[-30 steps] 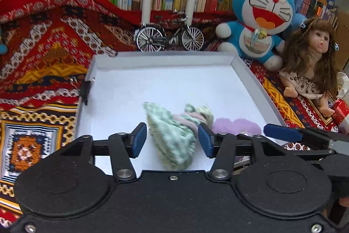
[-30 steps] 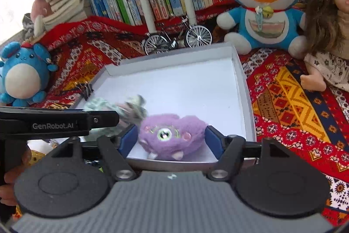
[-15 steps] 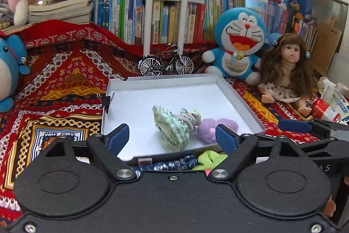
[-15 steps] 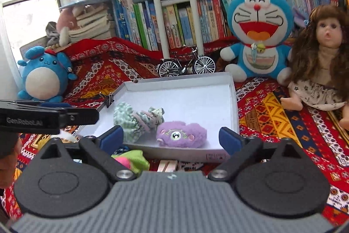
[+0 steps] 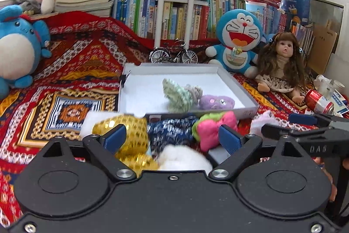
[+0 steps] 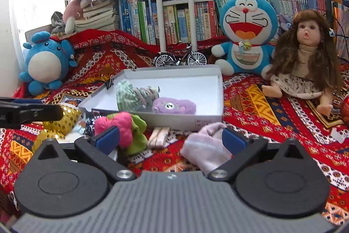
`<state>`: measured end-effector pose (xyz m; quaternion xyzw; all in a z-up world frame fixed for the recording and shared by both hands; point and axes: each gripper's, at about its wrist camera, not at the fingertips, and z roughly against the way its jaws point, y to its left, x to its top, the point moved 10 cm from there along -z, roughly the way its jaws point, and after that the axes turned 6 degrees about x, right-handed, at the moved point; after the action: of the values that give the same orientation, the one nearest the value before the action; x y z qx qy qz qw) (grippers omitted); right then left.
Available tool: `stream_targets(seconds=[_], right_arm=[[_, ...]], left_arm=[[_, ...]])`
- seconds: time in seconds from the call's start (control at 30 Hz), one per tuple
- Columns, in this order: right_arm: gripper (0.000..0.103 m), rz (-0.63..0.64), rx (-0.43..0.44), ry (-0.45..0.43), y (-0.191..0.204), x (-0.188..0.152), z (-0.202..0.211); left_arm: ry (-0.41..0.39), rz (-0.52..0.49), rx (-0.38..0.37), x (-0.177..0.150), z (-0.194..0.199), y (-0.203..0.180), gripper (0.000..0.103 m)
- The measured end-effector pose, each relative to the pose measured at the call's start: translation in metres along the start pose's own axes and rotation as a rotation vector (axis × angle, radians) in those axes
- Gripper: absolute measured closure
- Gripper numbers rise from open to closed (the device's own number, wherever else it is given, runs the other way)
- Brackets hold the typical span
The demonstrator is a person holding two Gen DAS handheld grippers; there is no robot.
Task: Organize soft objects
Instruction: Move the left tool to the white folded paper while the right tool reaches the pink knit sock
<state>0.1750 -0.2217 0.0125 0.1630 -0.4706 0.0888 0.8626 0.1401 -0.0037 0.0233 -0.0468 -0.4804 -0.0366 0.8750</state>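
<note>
Left gripper (image 5: 172, 138) jaws opening, nothing gripped, over a pile on the red patterned cloth (image 6: 250, 106): gold sequin toy (image 5: 128, 134), blue fabric (image 5: 172, 130), pink-green plush (image 5: 212, 127). White tray (image 5: 139, 99) beyond holds green knit piece (image 5: 176, 95) touching purple plush (image 5: 216, 102). Right gripper (image 6: 171, 138) jaws opening wide, empty, pink sock (image 6: 205, 145) lying between them on the cloth.

Bright window backlight, fisheye-warped edges
</note>
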Motion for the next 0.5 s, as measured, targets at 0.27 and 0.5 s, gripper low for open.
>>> stream_targets(seconds=[0.27, 0.5], right_arm=[[0.000, -0.004, -0.039, 0.019, -0.009, -0.012, 0.000], [0.000, -0.009, -0.060, 0.037, -0.015, -0.021, -0.003]], left_arm=[[0.012, 0.011, 0.016, -0.029, 0.017, 0.006, 0.010], [0.030, -0.014, 0.048, -0.054, 0.023, 0.008, 0.010]])
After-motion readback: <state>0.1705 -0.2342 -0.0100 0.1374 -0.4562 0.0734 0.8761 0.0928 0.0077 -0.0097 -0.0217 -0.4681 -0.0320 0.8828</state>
